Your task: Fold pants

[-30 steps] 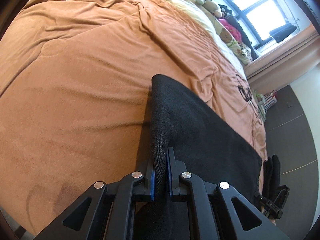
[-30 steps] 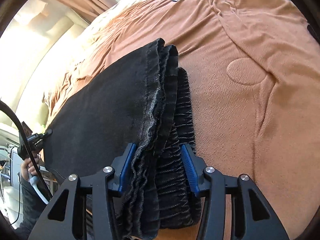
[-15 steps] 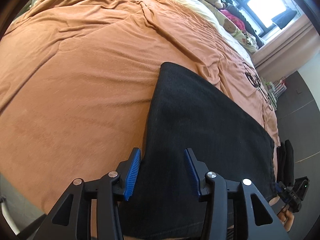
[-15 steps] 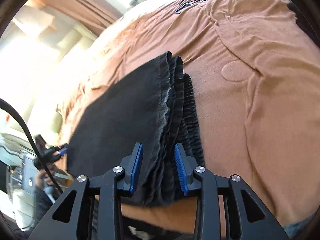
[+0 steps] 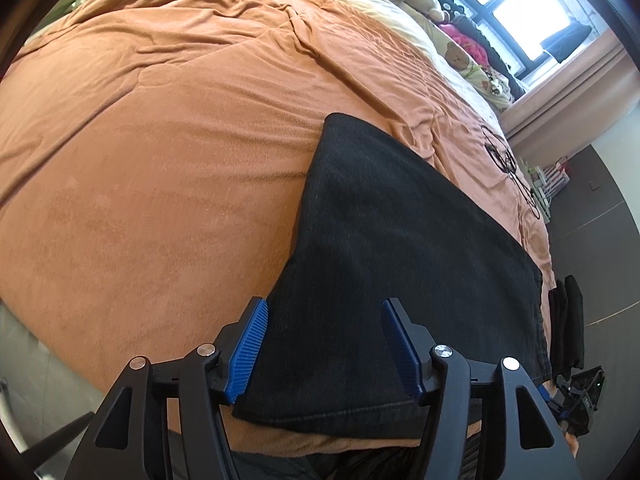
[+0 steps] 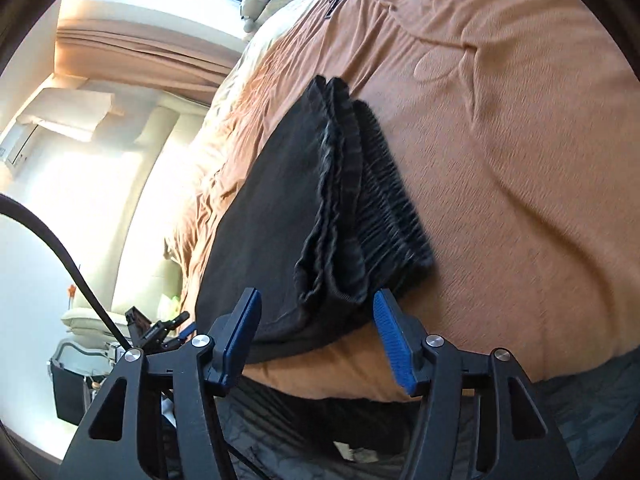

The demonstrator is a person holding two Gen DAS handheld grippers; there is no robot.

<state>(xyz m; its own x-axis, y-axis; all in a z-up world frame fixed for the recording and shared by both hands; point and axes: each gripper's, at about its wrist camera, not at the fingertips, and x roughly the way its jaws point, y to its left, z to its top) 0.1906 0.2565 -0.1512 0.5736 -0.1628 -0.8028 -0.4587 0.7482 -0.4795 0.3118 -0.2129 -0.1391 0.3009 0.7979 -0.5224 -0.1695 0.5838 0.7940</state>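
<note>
Pants (image 5: 400, 264) near edge behind jaws

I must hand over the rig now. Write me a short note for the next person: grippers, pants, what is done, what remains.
Left gripper: open, jaws just opened, pads clear of the pants.
Right gripper: open, jaws just opened, holding nothing.
Pants: folded, lying flat near the edge of the orange blanket, waistband on the right gripper's side.
Done: fold laid down and released.
Left: perhaps one more fold, if wanted.
</note>
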